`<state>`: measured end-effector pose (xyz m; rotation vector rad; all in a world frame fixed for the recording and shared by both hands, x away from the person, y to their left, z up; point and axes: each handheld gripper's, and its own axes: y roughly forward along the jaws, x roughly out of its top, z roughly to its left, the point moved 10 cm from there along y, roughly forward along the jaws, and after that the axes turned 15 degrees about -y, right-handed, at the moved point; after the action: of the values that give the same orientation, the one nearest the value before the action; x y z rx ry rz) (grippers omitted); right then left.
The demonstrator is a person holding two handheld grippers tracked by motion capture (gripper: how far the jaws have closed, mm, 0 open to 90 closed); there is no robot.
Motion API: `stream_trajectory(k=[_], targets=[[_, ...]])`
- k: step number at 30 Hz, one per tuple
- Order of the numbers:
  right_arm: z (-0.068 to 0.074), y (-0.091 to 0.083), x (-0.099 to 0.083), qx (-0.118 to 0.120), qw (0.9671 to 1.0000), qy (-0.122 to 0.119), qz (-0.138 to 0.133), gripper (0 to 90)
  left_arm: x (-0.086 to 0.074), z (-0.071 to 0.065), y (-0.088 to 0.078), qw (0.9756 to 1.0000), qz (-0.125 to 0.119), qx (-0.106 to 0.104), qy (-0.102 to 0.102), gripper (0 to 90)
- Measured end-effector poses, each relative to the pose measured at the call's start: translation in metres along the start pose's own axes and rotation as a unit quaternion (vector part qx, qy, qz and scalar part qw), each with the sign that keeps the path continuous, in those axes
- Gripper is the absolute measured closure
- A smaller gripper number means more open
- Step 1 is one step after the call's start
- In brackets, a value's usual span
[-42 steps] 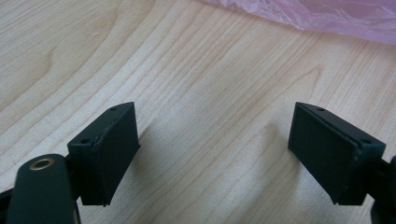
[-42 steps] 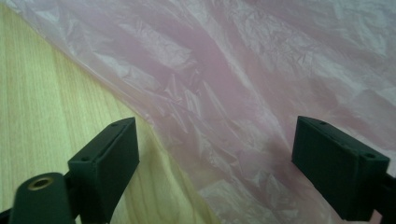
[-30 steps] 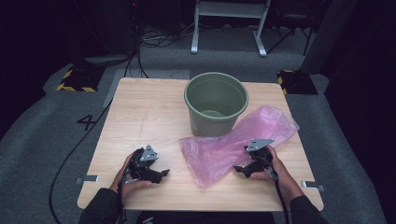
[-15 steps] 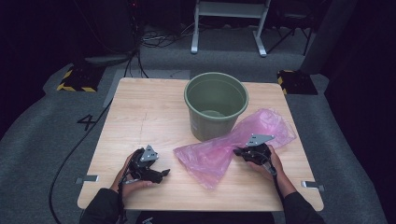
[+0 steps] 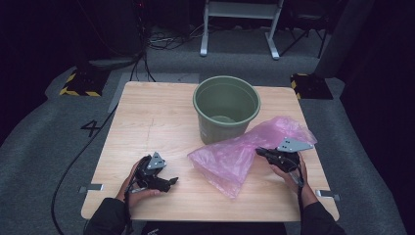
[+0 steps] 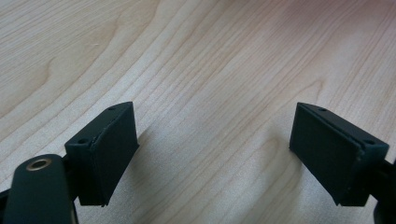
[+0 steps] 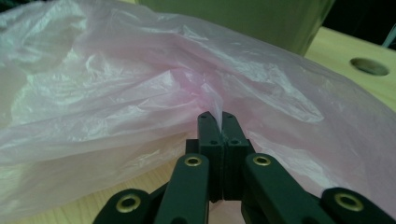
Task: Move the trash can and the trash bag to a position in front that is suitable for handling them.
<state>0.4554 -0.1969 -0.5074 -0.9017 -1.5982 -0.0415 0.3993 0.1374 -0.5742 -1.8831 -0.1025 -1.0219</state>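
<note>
1. The right tool [image 5: 259,152] was clenched on a fold of the pink plastic bag [image 5: 235,156]; its jaws had just been closing, with the film caught between them.
2. In the right gripper view the two black jaws of that tool [image 7: 216,116] met flat against each other, and a thin pleat of the pink plastic bag [image 7: 140,88] stood up out of the seam between them.
3. The bag lay crumpled across the right half of the tabletop [image 5: 156,117], stretching from near the front edge up toward the right rear, with one side touching or nearly touching the base of the green bucket [image 5: 226,105].
4. The bucket stood upright near the middle of the tabletop's far side, its mouth open; in the right gripper view its green wall [image 7: 243,21] rose just behind the bag.
5. The left tool [image 5: 171,182] rested low on the tabletop near the front left, held in the person's left hand [image 5: 139,188], well apart from the bag.
6. In the left gripper view that tool [image 6: 215,144] was released, its jaws standing wide apart with only bare wood grain [image 6: 210,70] between them.
7. The person's right hand [image 5: 291,169] held the right tool from behind, at the bag's right side.
</note>
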Motion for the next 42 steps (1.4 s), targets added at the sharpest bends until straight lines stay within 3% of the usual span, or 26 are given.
stream_trajectory(k=[8,19,26,36,42], targets=[[-0.005,-0.026,0.02,-0.025,0.9988,0.003,-0.042,90.0,0.0,0.0,0.0,1.0,-0.001,-0.001,-0.001,14.5],[-0.005,-0.044,0.035,-0.042,0.9966,-0.006,-0.07,90.0,0.0,0.0,0.0,1.0,-0.001,-0.001,-0.001,14.5],[-0.009,-0.061,0.05,-0.054,0.9934,-0.009,-0.101,90.0,0.0,0.0,0.0,1.0,-0.001,-0.001,0.0,14.5],[-0.014,-0.07,0.059,-0.065,0.9908,-0.009,-0.118,90.0,0.0,0.0,0.0,1.0,-0.001,-0.001,0.0,14.5],[-0.018,-0.085,0.07,-0.079,0.9869,-0.01,-0.14,90.0,0.0,0.0,0.0,1.0,0.0,-0.001,-0.001,14.6]])
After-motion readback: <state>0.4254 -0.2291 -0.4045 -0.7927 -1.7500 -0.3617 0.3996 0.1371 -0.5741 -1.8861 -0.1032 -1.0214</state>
